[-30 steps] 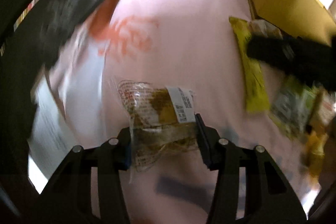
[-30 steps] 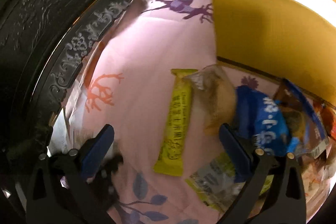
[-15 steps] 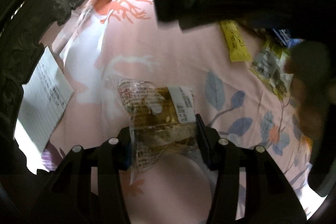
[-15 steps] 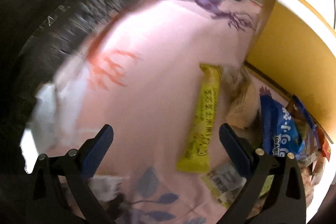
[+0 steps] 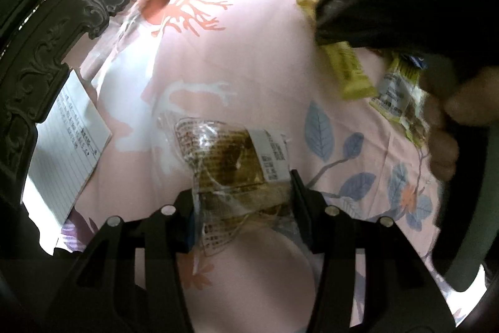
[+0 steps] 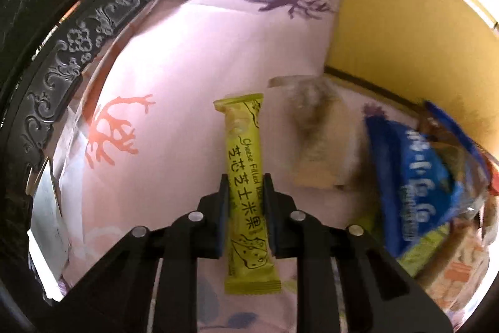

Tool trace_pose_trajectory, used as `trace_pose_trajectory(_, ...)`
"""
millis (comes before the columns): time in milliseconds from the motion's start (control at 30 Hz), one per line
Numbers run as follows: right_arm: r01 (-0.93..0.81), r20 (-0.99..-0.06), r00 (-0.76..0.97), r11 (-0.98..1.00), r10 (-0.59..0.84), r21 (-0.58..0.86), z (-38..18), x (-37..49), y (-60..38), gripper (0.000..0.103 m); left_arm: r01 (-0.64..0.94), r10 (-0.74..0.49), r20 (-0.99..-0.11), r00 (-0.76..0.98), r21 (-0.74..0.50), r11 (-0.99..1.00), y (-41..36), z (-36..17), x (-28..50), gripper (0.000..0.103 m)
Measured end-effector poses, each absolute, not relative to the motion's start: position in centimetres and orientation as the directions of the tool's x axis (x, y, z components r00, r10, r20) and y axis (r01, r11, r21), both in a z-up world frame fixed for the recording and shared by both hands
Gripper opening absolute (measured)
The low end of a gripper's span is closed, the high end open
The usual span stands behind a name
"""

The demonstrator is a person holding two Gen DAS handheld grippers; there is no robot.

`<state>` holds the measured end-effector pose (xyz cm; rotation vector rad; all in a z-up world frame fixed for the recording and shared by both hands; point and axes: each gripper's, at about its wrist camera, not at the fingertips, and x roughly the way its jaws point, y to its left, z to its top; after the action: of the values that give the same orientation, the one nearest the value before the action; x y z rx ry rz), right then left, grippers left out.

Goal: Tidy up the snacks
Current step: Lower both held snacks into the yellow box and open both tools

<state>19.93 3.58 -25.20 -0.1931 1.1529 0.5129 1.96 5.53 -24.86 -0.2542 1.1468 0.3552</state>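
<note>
Jaws, right: the right gripper (image 6: 243, 192) is clamped on the yellow bar (image 6: 246, 177) about midway along it, one pad on each long side; a second ago the jaws were spread wide with the bar lying untouched ahead.
Jaws, left: the left gripper (image 5: 241, 192) is pinched on a clear pastry pack (image 5: 227, 164), as it was a second ago.
Change: the bar is now gripped, so by the look of it a second snack is secured and both hands are loaded; lifting and sorting seem to be what is left.
Bar: it lies flat on the pink sheet (image 6: 174, 83), just left of the snack pile.
Pile: a tan packet (image 6: 321, 145) and a blue bag (image 6: 418, 177) are crowded against the yellow box (image 6: 405, 30).
Edges: a dark carved frame (image 6: 71, 52) borders the sheet at the left, and the box wall closes off the right.
Open room: bare sheet is seen between frame and pile; a notepad (image 5: 65, 145) lies by the frame.
</note>
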Motion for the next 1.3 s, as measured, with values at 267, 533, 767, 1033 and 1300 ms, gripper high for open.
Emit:
trace_pose_trajectory(267,-0.533,-0.834,0.388,0.834,0.392,0.144,-18.2,17.8,0.6,0.020,-0.396,0.135,-0.913,0.384,-0.031,0.918,5.9,-24.5,3.1,0.048)
trace_pose_trajectory(533,-0.502,-0.780,0.479,0.855,0.402,0.133,-12.2,16.4,-4.8,0.020,-0.318,0.145,-0.854,0.500,-0.026,0.948,4.3,-20.0,4.9,0.047)
trace_pose_trajectory(767,-0.470,-0.708,0.556,0.867,0.435,0.164,-7.0,16.6,-11.2,0.020,-0.241,0.147,-0.796,0.588,0.000,0.970,1.7,-14.1,8.1,0.047)
trace_pose_trajectory(1033,-0.366,-0.636,0.690,0.924,0.347,0.108,-2.7,19.0,-17.3,0.020,-0.166,0.143,-0.710,0.690,0.037,0.985,-1.1,-7.2,14.9,0.047)
trace_pose_trajectory(1300,-0.226,-0.623,0.735,0.963,0.270,0.151,-3.0,24.5,-22.3,0.020,-0.051,0.088,-0.606,0.791,0.078,0.996,-5.0,-1.9,23.2,0.047)
